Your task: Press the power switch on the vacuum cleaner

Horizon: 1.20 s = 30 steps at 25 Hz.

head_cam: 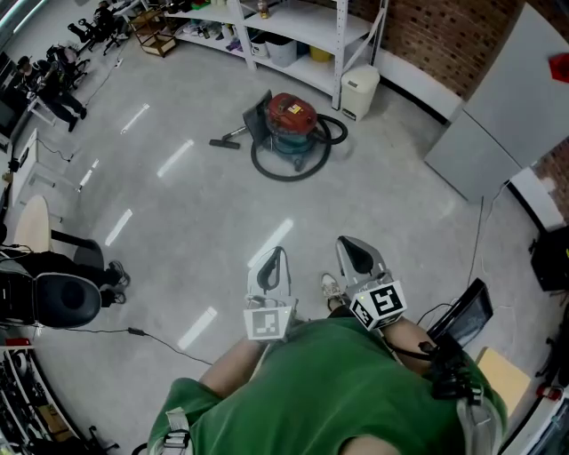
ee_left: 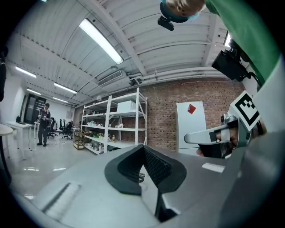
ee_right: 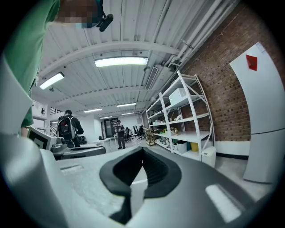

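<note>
1. Nearest, a green fabric shirt (head_cam: 329, 391) fills the bottom of the head view.
2. Just ahead of it sit two white marker cubes with black squares, one on each gripper: the left cube (head_cam: 269, 324) and the right cube (head_cam: 382, 304).
3. The grey plastic left gripper (head_cam: 277, 253) (ee_left: 143, 147) has its black ribbed fingers pressed together at the tips, with nothing between them.
4. The matching right gripper (head_cam: 348, 242) (ee_right: 141, 149), just beside it, also has its fingers closed on nothing.
5. Both hang over the glossy pale grey floor (head_cam: 178, 204).
6. One round canister vacuum cleaner with a red lid and a teal body (head_cam: 292, 124) stands on that floor, well apart from both grippers.
7. One black ribbed hose (head_cam: 267, 169) loops around its base.
8. Farthest stand one white metal shelving rack (head_cam: 284, 27), one small white bin (head_cam: 360, 89) and a red brick wall (head_cam: 427, 31).
</note>
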### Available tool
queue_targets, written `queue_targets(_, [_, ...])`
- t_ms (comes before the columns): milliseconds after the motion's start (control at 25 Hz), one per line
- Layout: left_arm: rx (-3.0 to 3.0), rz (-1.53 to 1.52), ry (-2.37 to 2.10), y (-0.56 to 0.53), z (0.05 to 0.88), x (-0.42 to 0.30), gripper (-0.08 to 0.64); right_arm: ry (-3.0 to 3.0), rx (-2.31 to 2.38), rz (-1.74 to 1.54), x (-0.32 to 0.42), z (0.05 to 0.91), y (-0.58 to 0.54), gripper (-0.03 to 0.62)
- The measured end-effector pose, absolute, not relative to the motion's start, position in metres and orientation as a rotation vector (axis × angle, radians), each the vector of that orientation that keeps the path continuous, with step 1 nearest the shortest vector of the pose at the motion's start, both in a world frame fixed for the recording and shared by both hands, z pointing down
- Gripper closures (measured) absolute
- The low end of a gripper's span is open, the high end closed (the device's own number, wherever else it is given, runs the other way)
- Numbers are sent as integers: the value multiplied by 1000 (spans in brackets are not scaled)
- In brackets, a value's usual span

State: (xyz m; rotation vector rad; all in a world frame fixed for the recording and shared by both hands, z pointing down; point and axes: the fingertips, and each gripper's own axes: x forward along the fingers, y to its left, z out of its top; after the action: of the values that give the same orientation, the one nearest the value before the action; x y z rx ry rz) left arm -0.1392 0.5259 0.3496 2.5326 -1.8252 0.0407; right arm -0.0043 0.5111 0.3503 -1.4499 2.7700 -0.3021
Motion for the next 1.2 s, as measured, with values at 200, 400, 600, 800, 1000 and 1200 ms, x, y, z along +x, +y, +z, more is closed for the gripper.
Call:
queue_targets(200, [2536, 52, -1803, 524, 351, -132, 554, 2763, -1488, -316, 7, 352, 514, 589])
queue_targets(400, [2519, 86, -1813, 517, 354, -128, 554, 2766, -1481, -332, 12, 354, 506, 589])
queue_targets(600, [2500, 125, -1854, 500, 356, -119, 554, 2776, -1442, -339, 21, 354, 482, 589])
queue_targets(800, [2482, 134, -1878, 476, 355, -107, 554, 2769, -1423, -336, 36, 353, 456, 589])
queue_targets(1000, [2470, 135, -1909, 451, 354, -89, 554, 2765, -1410, -334, 56, 354, 430, 589])
queue_targets(1200, [2464, 144, -1934, 429, 354, -72, 554, 2765, -1388, -323, 73, 354, 407, 589])
